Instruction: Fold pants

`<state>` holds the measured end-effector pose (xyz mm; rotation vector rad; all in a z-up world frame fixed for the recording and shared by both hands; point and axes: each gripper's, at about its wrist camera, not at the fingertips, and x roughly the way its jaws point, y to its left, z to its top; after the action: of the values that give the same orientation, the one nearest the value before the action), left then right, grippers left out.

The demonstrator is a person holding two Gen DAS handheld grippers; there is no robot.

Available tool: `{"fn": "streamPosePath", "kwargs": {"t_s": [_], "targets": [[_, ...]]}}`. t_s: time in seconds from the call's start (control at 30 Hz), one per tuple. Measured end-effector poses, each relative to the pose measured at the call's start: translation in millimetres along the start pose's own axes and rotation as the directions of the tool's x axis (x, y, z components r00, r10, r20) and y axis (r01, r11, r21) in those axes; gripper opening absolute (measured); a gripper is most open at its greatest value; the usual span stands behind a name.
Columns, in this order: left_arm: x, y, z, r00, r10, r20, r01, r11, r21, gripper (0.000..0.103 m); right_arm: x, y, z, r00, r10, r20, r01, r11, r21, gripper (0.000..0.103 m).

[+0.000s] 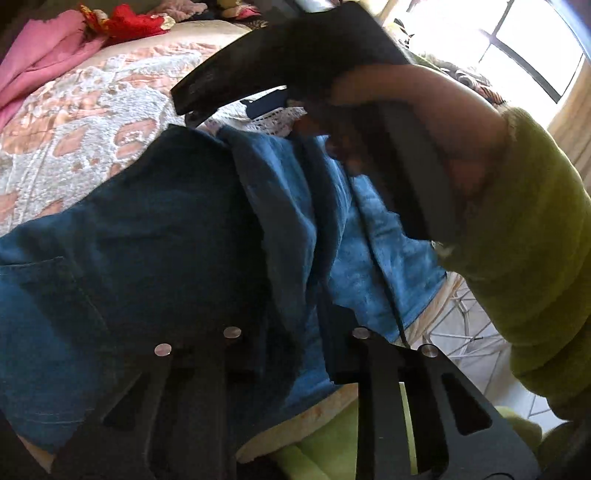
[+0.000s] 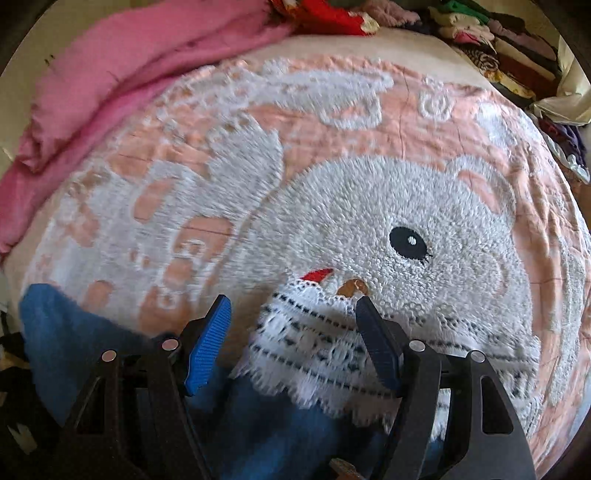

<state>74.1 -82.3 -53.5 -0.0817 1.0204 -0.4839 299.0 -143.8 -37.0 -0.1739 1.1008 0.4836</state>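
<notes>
Blue denim pants [image 1: 155, 236] lie across the bed and fill the left wrist view. My left gripper [image 1: 291, 317] points down into them, its fingers sunk in a raised denim fold and shut on it. The pants end in a white lace hem [image 2: 314, 343] with dark stripes, seen again as the lace hem [image 1: 273, 120] at their far end. My right gripper [image 2: 291, 301] stands open over that lace, one blue pad [image 2: 208, 343] on each side, not pressing it. A hand [image 1: 406, 122] in a green sleeve holds the right gripper.
The pants rest on a pink and white plush bed cover [image 2: 424, 192] with a rabbit face. A pink blanket [image 2: 129, 74] and red cloth [image 2: 325, 13] lie at the back, stacked clothes [image 2: 509, 48] at the back right. The bed edge [image 1: 436, 306] and a bright window [image 1: 517, 44] are on the right.
</notes>
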Motion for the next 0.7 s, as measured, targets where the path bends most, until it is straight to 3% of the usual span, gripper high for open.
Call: {"fn": "streamPosePath", "kwargs": {"t_s": [0.03, 0.07, 0.13, 0.17, 0.33, 0.47, 0.53, 0.7], "targets": [[1, -1, -1, 1.0, 0.003, -0.001, -0.003, 1.0, 0.006, 0.015, 4, -1, 0, 1.0, -0.004, 0.0, 0.004, 1.0, -0.001, 0.061], [2, -2, -2, 1.0, 0.009, -0.001, -0.009, 1.0, 0.011, 0.015, 6, -2, -1, 1.0, -0.015, 0.013, 0.015, 1.0, -0.012, 0.042], [2, -2, -3, 1.0, 0.015, 0.001, -0.015, 1.0, 0.017, 0.015, 4, -7, -3, 0.999, 0.008, 0.034, -0.007, 1.0, -0.016, 0.03], [2, -1, -3, 1.0, 0.016, 0.004, -0.016, 1.0, 0.016, 0.015, 1, -9, -3, 0.998, 0.036, 0.046, -0.035, 0.999, -0.009, 0.018], [0, 0, 0, 0.999, 0.026, 0.029, -0.027, 0.999, 0.018, 0.015, -48, -31, -8, 0.984, 0.052, 0.172, -0.056, 0.998, 0.015, 0.012], [-8, -2, 4, 0.996, 0.057, 0.065, -0.059, 0.998, 0.036, 0.015, -109, -57, -17, 0.954, 0.067, 0.294, -0.094, 0.992, 0.078, 0.011], [-17, -6, 6, 0.994, 0.058, 0.087, -0.064, 0.996, 0.066, 0.007, -137, -67, -29, 0.935, 0.066, 0.348, -0.107, 0.989, 0.099, 0.011], [-34, -24, 5, 0.99, 0.067, 0.124, -0.088, 0.982, 0.168, 0.005, -205, -94, -90, 0.896, 0.041, 0.441, -0.121, 0.981, 0.154, 0.011]]}}
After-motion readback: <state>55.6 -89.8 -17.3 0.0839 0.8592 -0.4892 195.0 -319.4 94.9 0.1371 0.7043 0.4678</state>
